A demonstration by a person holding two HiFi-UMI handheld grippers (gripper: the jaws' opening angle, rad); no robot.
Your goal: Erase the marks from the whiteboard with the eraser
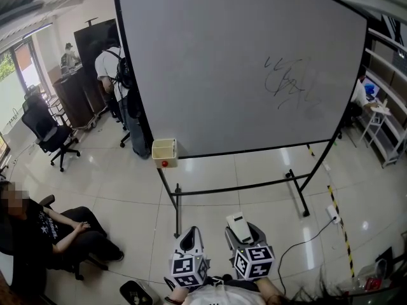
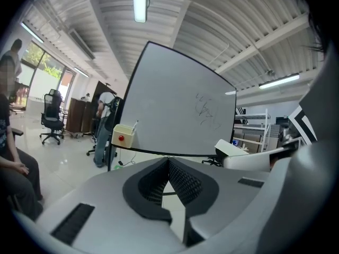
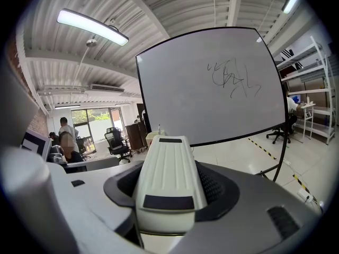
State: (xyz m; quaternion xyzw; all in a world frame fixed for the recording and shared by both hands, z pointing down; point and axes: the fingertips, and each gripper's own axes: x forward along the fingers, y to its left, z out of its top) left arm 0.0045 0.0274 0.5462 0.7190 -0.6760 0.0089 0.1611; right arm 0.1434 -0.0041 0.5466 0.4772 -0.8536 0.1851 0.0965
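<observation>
Found whiteboard (image 1: 241, 68) upright on a black floor stand, well ahead of both grippers. Recorded black scribbled marks (image 1: 289, 81) on the upper right part of its face; rest of face clean. Found left gripper (image 1: 189, 239) low and near, jaws closed tip to tip with nothing between. Found right gripper (image 1: 245, 235) just beside it, jaws clamped against both long sides of the white eraser (image 1: 240, 227). Eraser gripped lengthwise, pointing forward toward the board, well apart from the marks. Noted cream box (image 1: 164, 152) with a red knob at the board's lower left corner.
</observation>
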